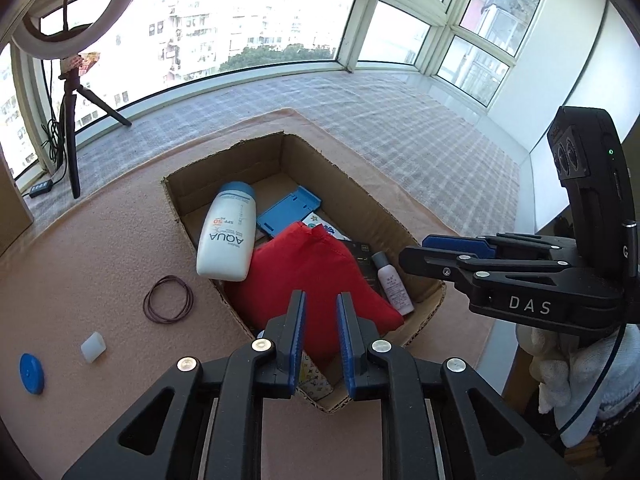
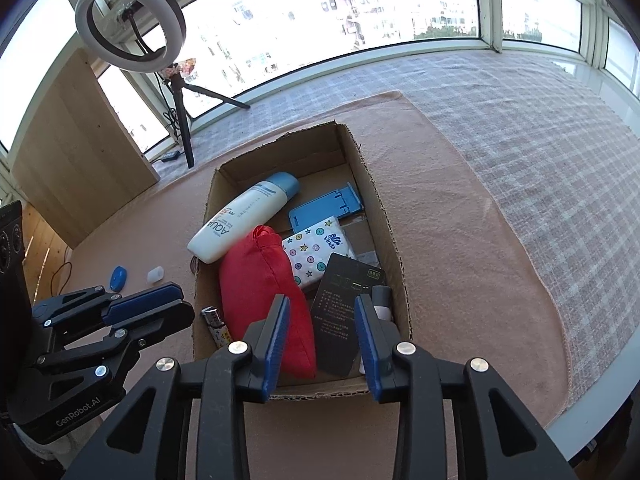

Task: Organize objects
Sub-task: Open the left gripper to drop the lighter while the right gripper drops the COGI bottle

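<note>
An open cardboard box [image 1: 224, 168] [image 2: 280, 152] on a pink mat holds a white AQUA bottle [image 1: 228, 236] [image 2: 240, 220], a blue phone stand [image 1: 286, 212] [image 2: 328, 206], a red pouch [image 1: 316, 272] [image 2: 260, 288], a tissue pack [image 2: 316, 254], a black card [image 2: 344, 312] and a small pink bottle [image 1: 394, 284]. My left gripper [image 1: 321, 308] [image 2: 186, 306] hovers open and empty over the box's near end, above the pouch. My right gripper [image 2: 322, 312] [image 1: 416, 254] is open and empty over the near right corner.
On the mat left of the box lie dark hair ties [image 1: 168, 299], a small white cap [image 1: 93, 346] [image 2: 155, 275] and a blue disc [image 1: 32, 368] [image 2: 118, 278]. A ring light on a tripod [image 2: 130, 20] stands by the window. A checked cloth [image 2: 540, 140] lies beyond the mat.
</note>
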### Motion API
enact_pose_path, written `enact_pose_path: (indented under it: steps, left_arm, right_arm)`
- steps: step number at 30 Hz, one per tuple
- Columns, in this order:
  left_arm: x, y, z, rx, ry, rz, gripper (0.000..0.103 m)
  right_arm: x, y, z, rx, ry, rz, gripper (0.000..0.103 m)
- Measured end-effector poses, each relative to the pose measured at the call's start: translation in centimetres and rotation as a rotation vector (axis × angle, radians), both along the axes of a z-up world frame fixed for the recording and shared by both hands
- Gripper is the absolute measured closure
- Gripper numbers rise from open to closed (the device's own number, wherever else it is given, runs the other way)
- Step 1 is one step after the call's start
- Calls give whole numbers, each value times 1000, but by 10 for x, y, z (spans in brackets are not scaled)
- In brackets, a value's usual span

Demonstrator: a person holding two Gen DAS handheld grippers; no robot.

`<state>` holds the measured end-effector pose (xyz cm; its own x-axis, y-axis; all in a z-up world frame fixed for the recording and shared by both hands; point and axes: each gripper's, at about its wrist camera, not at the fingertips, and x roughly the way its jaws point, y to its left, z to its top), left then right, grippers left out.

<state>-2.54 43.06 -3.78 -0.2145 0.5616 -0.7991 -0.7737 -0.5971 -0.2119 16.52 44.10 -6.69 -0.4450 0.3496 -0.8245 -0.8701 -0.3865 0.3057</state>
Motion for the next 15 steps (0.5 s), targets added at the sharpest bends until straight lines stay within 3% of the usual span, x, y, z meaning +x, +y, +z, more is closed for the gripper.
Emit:
enact_pose_path:
  steps: [9,15]
  left_arm:
    - [-20,-52,-1,3,-12,95,86]
    - [-45,-121,-12,-19,-13,218,86]
  right_arm:
    - [-27,-14,13,23,30,36,70]
    - [-56,-21,18,14,79,80,63]
